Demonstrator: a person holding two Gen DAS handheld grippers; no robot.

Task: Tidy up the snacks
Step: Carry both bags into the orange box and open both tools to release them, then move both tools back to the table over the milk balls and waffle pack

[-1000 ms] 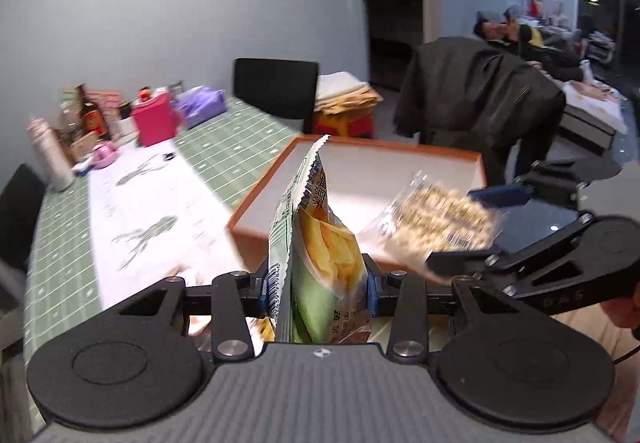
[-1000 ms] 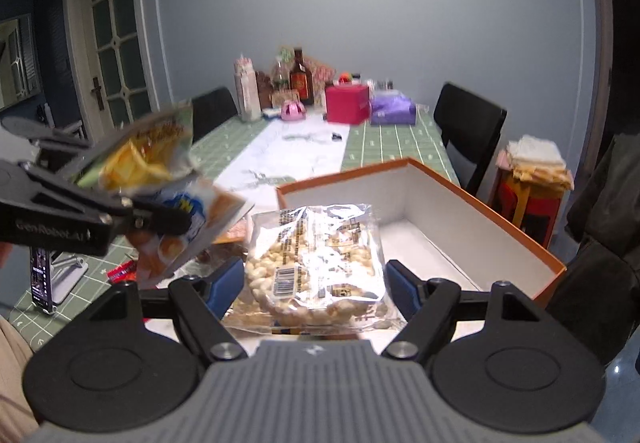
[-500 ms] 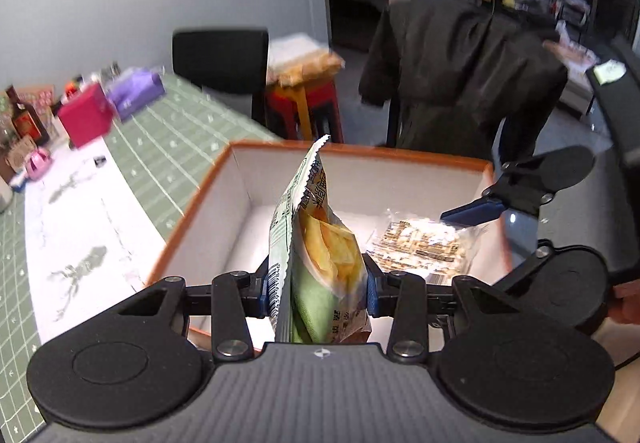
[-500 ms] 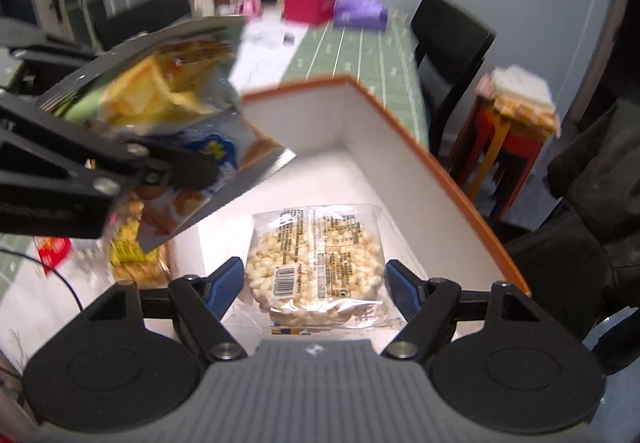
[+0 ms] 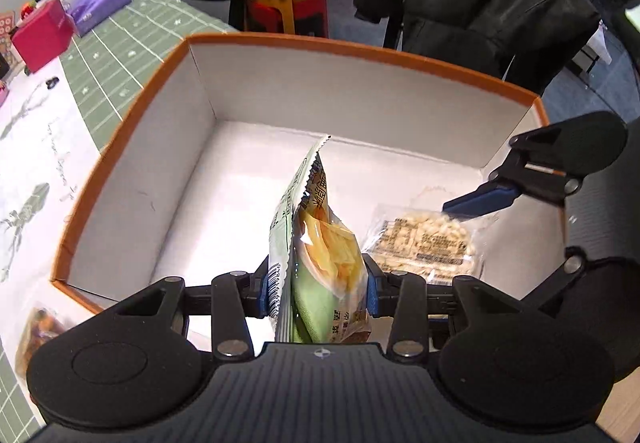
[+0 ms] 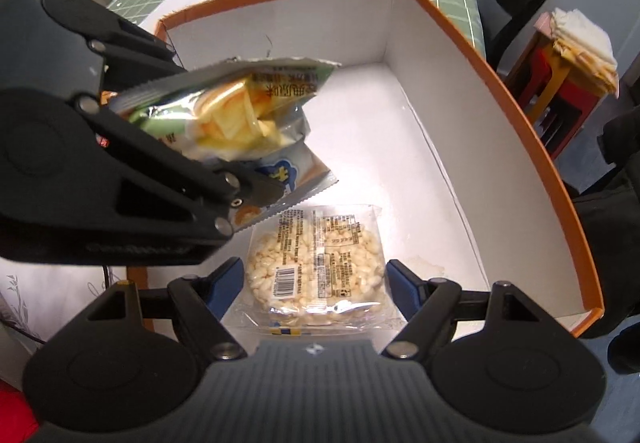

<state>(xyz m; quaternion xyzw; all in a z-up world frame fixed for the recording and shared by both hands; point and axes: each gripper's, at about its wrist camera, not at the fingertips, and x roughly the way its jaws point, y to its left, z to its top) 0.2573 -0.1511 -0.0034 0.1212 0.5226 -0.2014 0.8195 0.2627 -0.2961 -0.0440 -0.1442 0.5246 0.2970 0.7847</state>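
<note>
Currently, the left gripper (image 5: 316, 293) is clamped on a green and yellow foil chip bag (image 5: 320, 255), both blue pads pressing its sides, the bag standing on edge above the white interior of an orange-rimmed cardboard box (image 5: 360, 55); seen from the right wrist, that bag (image 6: 240, 115) hangs at 10 o'clock over the box (image 6: 520, 115), clear of the floor. The right gripper (image 6: 314, 283) has its jaws spread wide on either side of a clear plastic packet of puffed rice cake (image 6: 316, 263); whether the pads touch the packet cannot be told; the packet appears to lie on the box floor near the front wall. At 11 o'clock on the green grid tablecloth (image 5: 132, 31) stand a pink box (image 5: 42, 33) and a purple pouch (image 5: 100, 1).
</note>
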